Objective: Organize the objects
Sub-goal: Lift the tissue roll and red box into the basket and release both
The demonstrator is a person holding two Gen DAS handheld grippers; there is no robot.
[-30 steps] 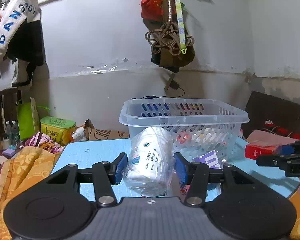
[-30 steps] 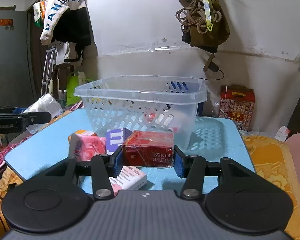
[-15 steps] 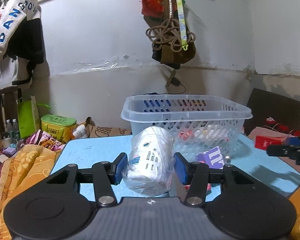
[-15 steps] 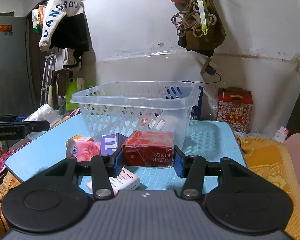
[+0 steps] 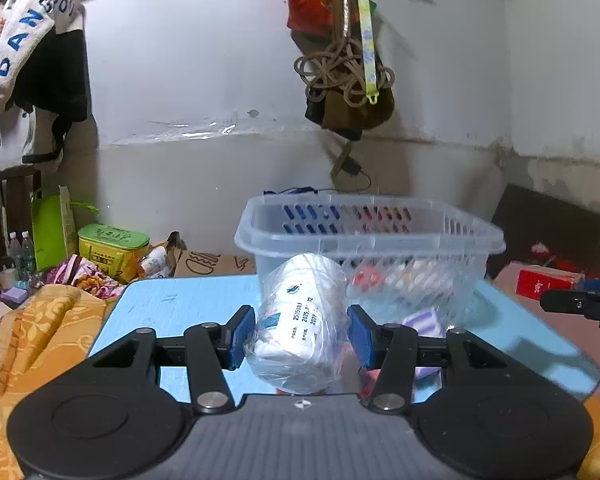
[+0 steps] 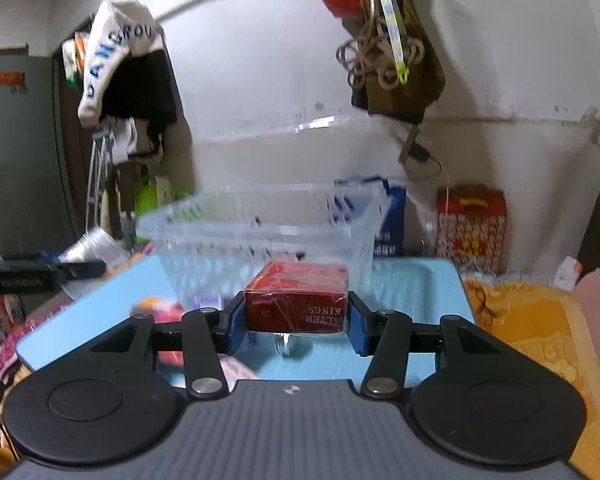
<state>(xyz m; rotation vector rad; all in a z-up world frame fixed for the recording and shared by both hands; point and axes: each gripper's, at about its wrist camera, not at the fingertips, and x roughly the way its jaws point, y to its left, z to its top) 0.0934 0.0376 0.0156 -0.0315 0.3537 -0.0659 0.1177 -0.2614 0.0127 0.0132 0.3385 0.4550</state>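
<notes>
My left gripper (image 5: 300, 332) is shut on a white roll wrapped in clear plastic (image 5: 300, 320), held above the blue table (image 5: 172, 308) in front of the clear plastic basket (image 5: 372, 236). My right gripper (image 6: 292, 322) is shut on a red cigarette box (image 6: 296, 300), held above the table before the same basket (image 6: 260, 232). The right gripper with its red box also shows at the right edge of the left wrist view (image 5: 580, 304). The left gripper shows at the left edge of the right wrist view (image 6: 40, 276).
Small packets lie on the table by the basket: a purple one (image 5: 424, 320) and a pink-red one (image 6: 168, 316). Orange blankets (image 6: 540, 340) flank the table. A red gift box (image 6: 472, 228) and a green tin (image 5: 112, 244) stand by the wall. Bags hang above (image 5: 340, 60).
Both grippers have risen and pulled back with their loads. The right view has tilted and blurred, and the basket now sits lower and farther off.
</notes>
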